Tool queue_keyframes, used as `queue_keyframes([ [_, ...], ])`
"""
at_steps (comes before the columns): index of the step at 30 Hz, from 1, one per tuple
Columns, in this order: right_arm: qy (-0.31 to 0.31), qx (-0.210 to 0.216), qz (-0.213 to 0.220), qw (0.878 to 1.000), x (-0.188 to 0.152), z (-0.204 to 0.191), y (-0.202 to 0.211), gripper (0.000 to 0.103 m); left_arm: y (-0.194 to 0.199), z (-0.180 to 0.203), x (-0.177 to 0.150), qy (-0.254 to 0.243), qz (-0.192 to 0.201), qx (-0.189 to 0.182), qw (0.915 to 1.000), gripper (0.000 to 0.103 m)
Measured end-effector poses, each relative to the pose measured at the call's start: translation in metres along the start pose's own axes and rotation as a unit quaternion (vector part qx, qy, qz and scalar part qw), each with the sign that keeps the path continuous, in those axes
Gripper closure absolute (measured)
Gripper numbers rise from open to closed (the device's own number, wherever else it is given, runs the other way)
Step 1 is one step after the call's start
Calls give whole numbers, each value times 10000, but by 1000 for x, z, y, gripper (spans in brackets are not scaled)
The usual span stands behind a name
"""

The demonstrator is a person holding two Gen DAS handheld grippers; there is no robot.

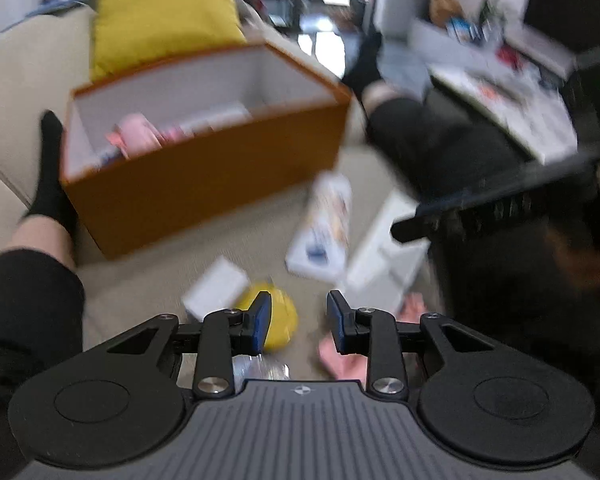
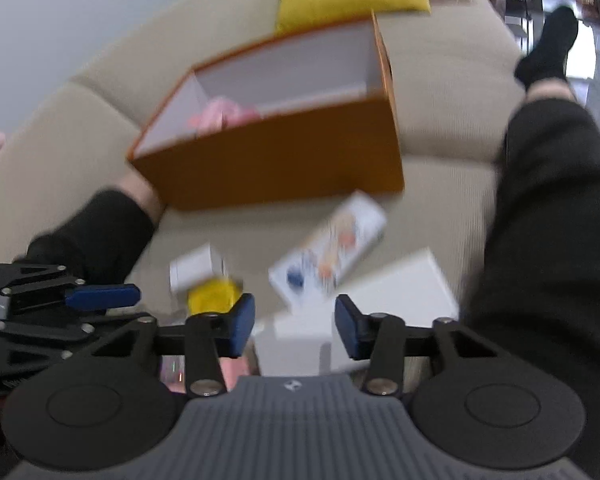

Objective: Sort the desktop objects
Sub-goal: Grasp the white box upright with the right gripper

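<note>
Left wrist view is pretty smeared, so aim is the risk here: both tools hang with jaws apart and nothing in them, left tool (image 1: pixel 298 322) over a yellow thing (image 1: pixel 278 320), right tool (image 2: pixel 295 326) over a flat white box (image 2: pixel 396 300). The printed carton (image 2: pixel 328 254) lies flat on the sofa (image 2: pixel 440 208) just before the orange bin (image 2: pixel 276 164), long axis slanting toward the bin's right corner. Grabbing blind could knock it.

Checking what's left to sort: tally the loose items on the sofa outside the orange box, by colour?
White: 3 (small box, printed carton, large flat box)
Yellow: 1 (round object)
Pink: 1 (item by the left fingers; blurred)
Total: 5, not counting what sits in the orange box.
</note>
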State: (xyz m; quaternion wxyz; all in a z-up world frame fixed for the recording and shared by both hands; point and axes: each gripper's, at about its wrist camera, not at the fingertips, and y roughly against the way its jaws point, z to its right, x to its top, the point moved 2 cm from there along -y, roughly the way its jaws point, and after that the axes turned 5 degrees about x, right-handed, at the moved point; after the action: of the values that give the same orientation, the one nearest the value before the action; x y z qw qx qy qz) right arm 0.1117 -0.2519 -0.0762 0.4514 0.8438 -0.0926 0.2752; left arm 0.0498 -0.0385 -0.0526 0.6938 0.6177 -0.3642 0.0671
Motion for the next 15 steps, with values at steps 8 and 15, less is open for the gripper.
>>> queue_keyframes([
  [8, -532, -214, -477, 9972, -31, 13, -10, 56, -19, -6, -38, 484, -728, 478, 9950, 68],
  [15, -1254, -345, -560, 9899, -21, 25, -26, 50, -15, -15, -41, 910, -616, 619, 9920, 68],
])
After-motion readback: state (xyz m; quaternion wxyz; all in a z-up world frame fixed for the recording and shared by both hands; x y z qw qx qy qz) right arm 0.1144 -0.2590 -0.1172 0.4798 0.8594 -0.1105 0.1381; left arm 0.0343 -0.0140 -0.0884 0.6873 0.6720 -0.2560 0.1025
